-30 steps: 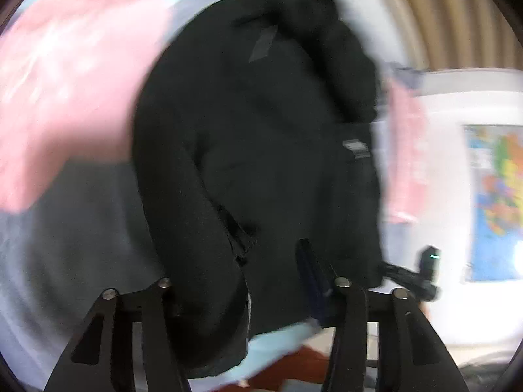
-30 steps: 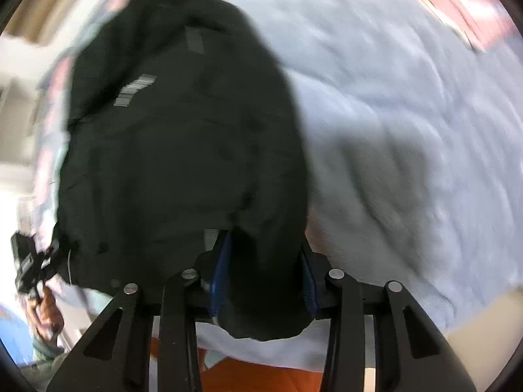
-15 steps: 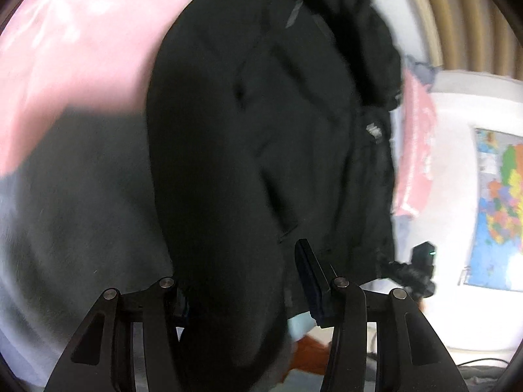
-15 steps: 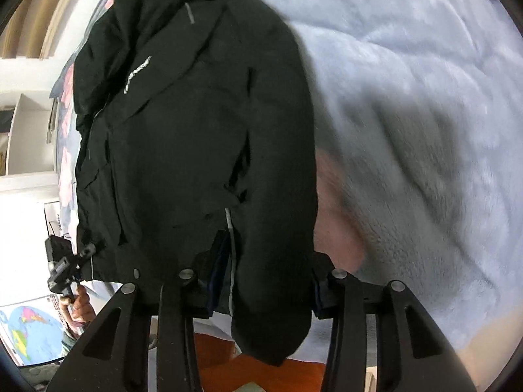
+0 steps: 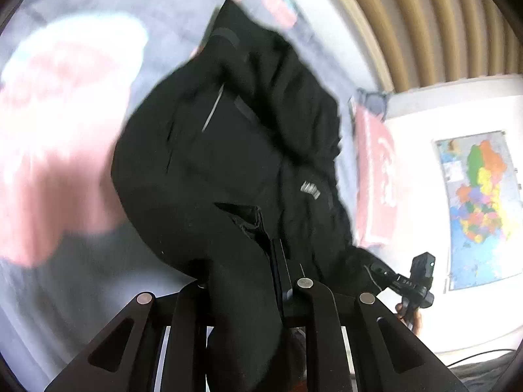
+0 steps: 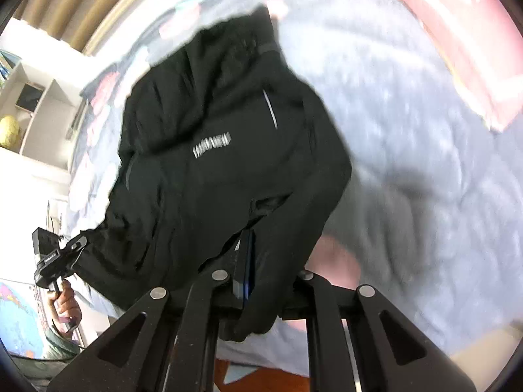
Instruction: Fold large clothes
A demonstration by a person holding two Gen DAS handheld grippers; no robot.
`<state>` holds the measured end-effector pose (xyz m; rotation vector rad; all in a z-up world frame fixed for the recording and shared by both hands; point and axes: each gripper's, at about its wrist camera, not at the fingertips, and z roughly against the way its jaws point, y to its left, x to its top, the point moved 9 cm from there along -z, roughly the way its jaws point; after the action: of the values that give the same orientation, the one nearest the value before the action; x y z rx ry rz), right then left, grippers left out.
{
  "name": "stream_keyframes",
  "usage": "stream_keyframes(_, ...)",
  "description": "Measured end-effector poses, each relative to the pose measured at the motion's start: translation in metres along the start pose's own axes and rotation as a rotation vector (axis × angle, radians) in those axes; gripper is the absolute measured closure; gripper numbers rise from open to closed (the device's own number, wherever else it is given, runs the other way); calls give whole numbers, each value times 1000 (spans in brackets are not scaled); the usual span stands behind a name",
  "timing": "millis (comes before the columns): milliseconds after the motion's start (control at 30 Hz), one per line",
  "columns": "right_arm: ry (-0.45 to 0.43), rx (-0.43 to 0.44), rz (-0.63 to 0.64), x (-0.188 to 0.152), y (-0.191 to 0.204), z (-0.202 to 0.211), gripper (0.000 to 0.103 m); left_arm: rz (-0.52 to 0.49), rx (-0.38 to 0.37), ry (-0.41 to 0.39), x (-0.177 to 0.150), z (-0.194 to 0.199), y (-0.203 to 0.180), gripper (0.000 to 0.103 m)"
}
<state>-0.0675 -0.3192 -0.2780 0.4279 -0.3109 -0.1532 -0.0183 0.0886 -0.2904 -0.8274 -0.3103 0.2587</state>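
Observation:
A black jacket (image 5: 228,163) with a small silver logo lies front up on a grey-blue blanket (image 5: 81,261), its lower end raised toward me. My left gripper (image 5: 242,271) is closing on a thick fold of the jacket's bottom edge, and the fabric fills the gap and drapes over the fingers. In the right wrist view, the jacket (image 6: 212,179) hangs the same way from my right gripper (image 6: 274,268), whose jaws are closing on the other bottom corner. Each view shows the other gripper out at the side, the right gripper (image 5: 415,281) and the left gripper (image 6: 55,258).
The blanket (image 6: 425,163) spreads wide around the jacket, with pink patterned bedding (image 5: 59,124) beside it. A coloured map (image 5: 480,205) hangs on the white wall, and a white shelf unit (image 6: 36,114) stands behind. Beige curtains (image 5: 425,16) close the far side.
Both grippers went from standing open around the jacket's bottom edge to closed on it. They rose, and the jacket's lower end lifted off the blanket.

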Motion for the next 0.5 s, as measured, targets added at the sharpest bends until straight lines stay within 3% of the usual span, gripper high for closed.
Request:
stream_keyframes(167,-81,9,31,47,14,25,89,-43,-61,-67,44,32,-24,85)
stream_keyframes(500,-239,-2,116,173,50,58,89,-134,-74,-194,156,33,-88,85)
